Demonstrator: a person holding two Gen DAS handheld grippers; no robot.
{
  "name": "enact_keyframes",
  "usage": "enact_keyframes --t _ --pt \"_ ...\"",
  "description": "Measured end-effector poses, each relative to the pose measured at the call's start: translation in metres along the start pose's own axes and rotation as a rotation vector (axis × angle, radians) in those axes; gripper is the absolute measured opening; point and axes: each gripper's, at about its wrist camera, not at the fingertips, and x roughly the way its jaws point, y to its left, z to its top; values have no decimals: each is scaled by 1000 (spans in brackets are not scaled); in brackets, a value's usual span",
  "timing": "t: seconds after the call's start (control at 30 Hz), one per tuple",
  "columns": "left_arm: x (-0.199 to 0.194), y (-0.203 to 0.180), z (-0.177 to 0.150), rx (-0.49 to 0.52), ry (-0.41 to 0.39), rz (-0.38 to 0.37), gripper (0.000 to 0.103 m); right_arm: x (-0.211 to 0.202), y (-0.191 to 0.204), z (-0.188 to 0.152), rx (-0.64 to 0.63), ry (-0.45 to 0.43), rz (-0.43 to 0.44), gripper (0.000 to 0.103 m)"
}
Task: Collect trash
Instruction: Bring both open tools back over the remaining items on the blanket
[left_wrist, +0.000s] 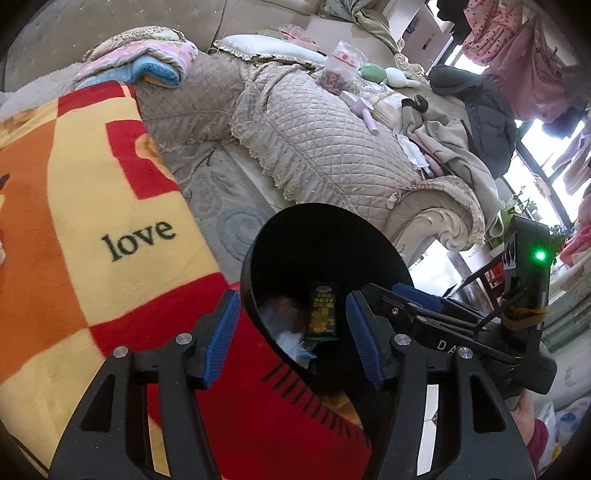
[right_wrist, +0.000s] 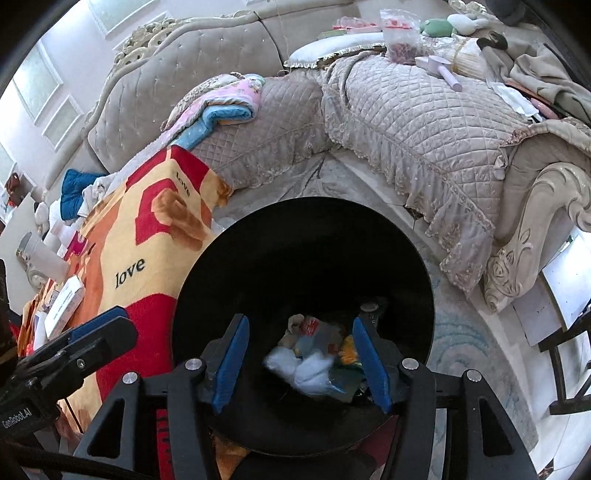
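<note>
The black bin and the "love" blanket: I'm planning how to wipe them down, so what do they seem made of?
The bin looks like smooth, slightly glossy hard plastic, judging by its even sheen. The blanket looks like soft fleece or plush, judging by its fuzzy nap.

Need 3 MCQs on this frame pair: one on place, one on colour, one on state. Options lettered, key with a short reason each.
1. Where does the black bin stand?
A. On the sofa seat
B. Beside the "love" blanket, in front of the sofa
C. Under a chair

2. What colour are the pads on the gripper fingers?
A. Blue
B. Green
C. White

3. What state is the right gripper in?
A. Shut on a wrapper
B. Shut on the bin rim
C. Open, nothing between the pads

Key:
1 B: both views show the bin next to the blanket's edge, with the quilted sofa behind.
2 A: the pads are blue in both wrist views.
3 C: its fingers stand apart above the bin, and the trash lies loose inside below them.
</note>
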Motion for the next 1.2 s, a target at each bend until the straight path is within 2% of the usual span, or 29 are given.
enact_keyframes --t 0.17,0.3,0.87,1.2 --pt "-8 5 -3 0 -15 29 59 0 8 -2 -17 6 7 58" --pt "-15 12 -7 3 -22 55 59 -1 18 -3 -40 1 8 64" --pt "-49 47 -20 -38 -75 179 58 -1 67 -8 -140 11 32 65" --pt "-78 78 -34 -83 -107 254 58 2 110 -14 -217 17 57 66"
